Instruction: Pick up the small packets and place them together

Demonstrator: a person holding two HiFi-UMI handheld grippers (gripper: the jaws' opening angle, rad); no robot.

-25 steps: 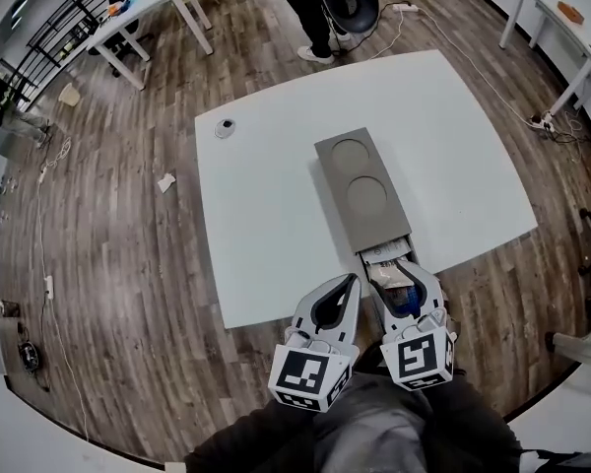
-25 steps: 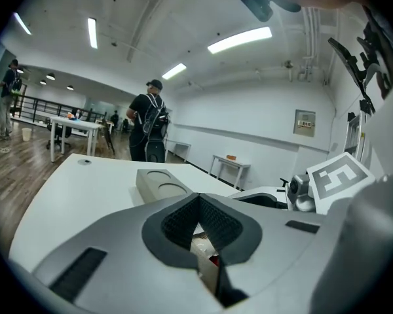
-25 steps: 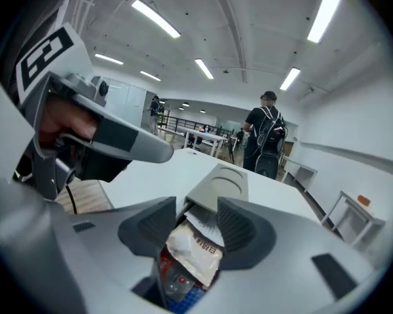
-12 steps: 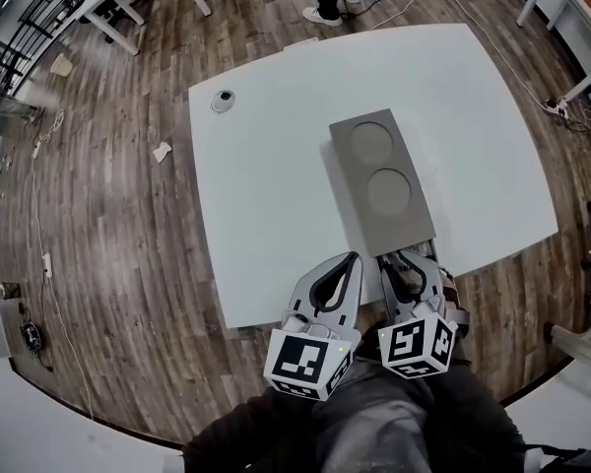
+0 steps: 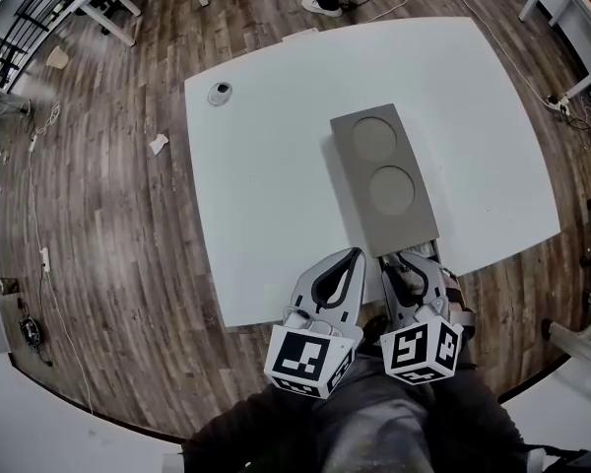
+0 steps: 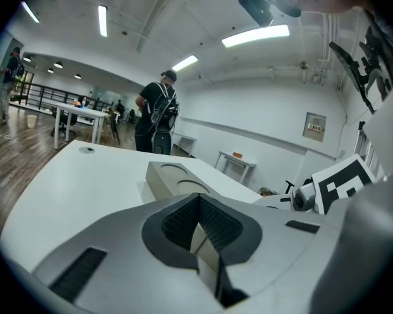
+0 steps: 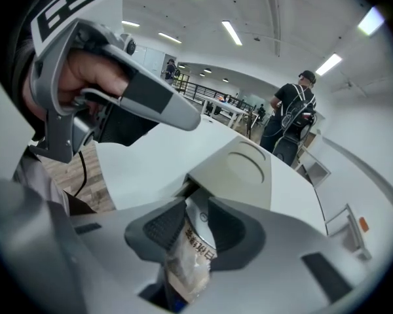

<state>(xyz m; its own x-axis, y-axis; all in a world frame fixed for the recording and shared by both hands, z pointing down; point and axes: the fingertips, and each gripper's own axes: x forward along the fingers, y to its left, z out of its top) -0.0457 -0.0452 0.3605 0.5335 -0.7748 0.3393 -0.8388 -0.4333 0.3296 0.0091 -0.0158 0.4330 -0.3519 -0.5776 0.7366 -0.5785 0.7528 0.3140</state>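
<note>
A grey box with two round recesses lies on the white table, its near end facing me. My right gripper reaches steeply down into the drawer at that end. In the right gripper view its jaws have just been closing, and the pads now press on a small clear packet with dark print. Other packets in the drawer are hidden under the gripper. My left gripper hovers at the table's near edge, just left of the box, with its jaws shut and nothing between them.
A small round object sits near the table's far left corner. A person stands beyond the table's far edge. Other white tables stand around on the wooden floor. The table's near edge runs right under both grippers.
The right gripper sank into the drawer, and its jaws narrowed from wide apart onto a packet. The left gripper shifted a little towards the table edge.
</note>
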